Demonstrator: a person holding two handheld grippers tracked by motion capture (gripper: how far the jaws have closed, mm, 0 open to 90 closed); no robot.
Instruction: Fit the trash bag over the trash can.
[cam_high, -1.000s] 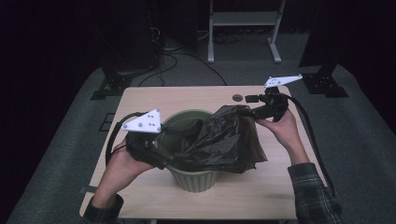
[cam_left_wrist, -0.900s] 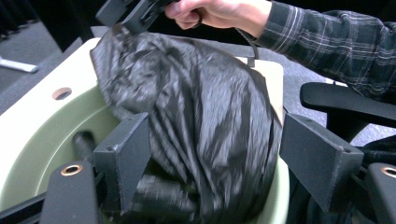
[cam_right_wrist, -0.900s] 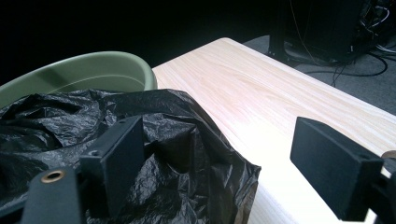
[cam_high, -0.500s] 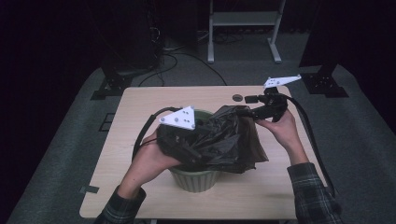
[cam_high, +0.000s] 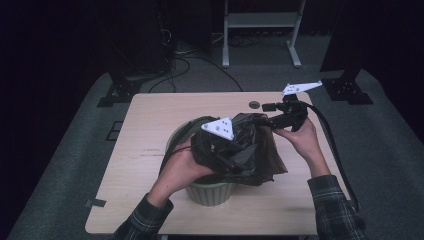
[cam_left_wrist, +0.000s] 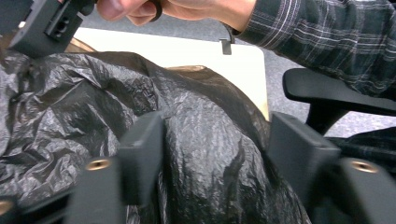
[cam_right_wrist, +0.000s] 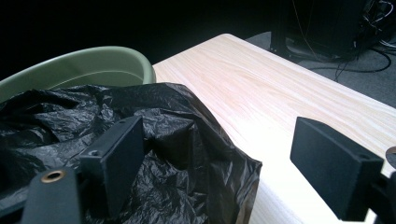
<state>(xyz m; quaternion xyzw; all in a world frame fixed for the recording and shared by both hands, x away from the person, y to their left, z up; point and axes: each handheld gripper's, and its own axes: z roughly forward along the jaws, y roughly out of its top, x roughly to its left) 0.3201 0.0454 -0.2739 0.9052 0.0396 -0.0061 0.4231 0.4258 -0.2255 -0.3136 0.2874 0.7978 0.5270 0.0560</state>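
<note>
A crumpled black plastic bag (cam_high: 260, 155) lies over the right half of a green bin (cam_high: 210, 192) on the wooden table (cam_high: 150, 125). My left gripper (cam_high: 235, 160) is over the bin, pushed into the bag. In the left gripper view a bulge of the bag (cam_left_wrist: 93, 102) fills the gap of the left gripper (cam_left_wrist: 215, 144); its jaws have just been closing. My right gripper (cam_high: 260, 120) sits at the bag's far right corner. In the right gripper view the right gripper (cam_right_wrist: 222, 140) stands wide, with the bag (cam_right_wrist: 56, 116) against the left jaw only and the bin's rim (cam_right_wrist: 93, 56) behind.
A small dark round object (cam_high: 254, 105) lies on the table behind the bin. The bare tabletop (cam_right_wrist: 261, 84) stretches past the bag. A black chair (cam_left_wrist: 327, 88) stands at the table's near side. Stands and cables sit on the floor beyond.
My left gripper has travelled right from the bin's left rim onto the bag, and its jaws stand narrower. The right gripper and the bag's far corner have stayed put.
</note>
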